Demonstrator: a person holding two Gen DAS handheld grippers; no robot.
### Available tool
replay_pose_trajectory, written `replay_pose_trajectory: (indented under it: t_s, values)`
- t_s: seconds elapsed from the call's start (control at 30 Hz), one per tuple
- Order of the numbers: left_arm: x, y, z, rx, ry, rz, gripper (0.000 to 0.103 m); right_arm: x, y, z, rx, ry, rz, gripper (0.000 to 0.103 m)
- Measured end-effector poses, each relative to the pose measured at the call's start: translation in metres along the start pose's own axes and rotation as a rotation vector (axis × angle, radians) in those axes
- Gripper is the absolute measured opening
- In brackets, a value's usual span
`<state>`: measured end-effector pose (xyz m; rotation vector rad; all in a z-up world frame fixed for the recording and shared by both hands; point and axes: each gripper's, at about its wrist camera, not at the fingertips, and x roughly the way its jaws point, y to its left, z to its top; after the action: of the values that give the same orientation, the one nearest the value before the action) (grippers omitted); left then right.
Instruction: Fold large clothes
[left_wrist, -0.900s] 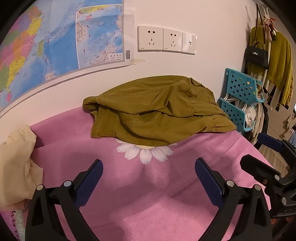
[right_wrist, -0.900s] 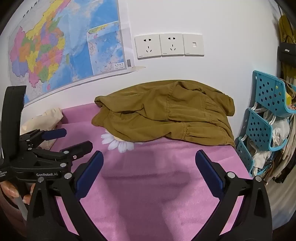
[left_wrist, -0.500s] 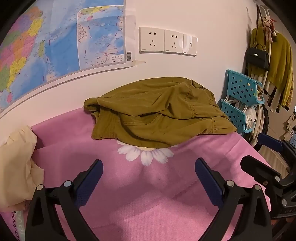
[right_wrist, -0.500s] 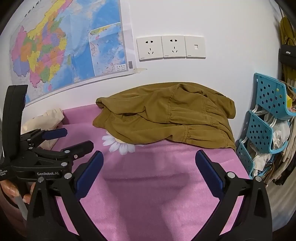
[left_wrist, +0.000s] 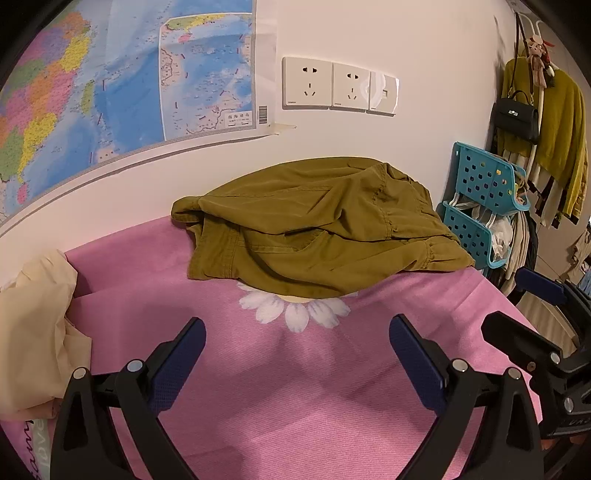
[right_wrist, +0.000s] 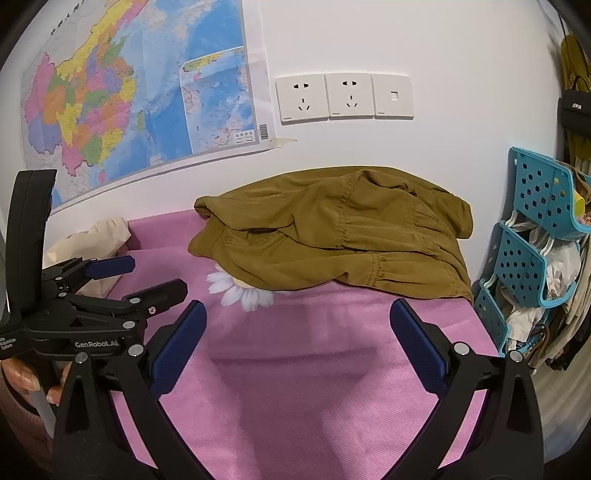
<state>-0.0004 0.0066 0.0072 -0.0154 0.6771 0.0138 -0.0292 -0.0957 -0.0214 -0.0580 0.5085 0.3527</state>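
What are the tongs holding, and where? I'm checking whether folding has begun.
Nothing: left tongs and right tongs stand open, short of the olive garment.

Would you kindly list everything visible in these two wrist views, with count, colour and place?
olive garment: one, olive-brown, crumpled at the far side of the pink cover, against the wall
pink cover: one, pink with a white daisy print, spread under both grippers
cream cloth: one, cream, bunched at the cover's left edge
map: one, multicoloured, on the wall at upper left
wall plates: three, white, in a row right of the map; two are sockets
blue rack: one, turquoise, stacked perforated trays, right of the cover
black handbag: one, black, hanging at far right
hanging tops: yellow-green, behind the handbag; count unclear
left gripper: black with blue pads, open, over the cover
right gripper: black with blue pads, open, over the cover
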Motion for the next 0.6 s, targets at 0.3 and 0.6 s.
replay_pose_trajectory:
  t_s: [0.3,0.6]
  values:
    - [0.0009,0.0003,0.0013,-0.005,0.003,0.003,0.096,0.0006,0.0012,0.0010,-0.002,-0.001,0.005,0.098]
    - [0.0001,0.0009,0.0001,-0.006,0.002,0.002,0.096,0.0009,0.0025,0.0011,-0.004,-0.002,0.008,0.098]
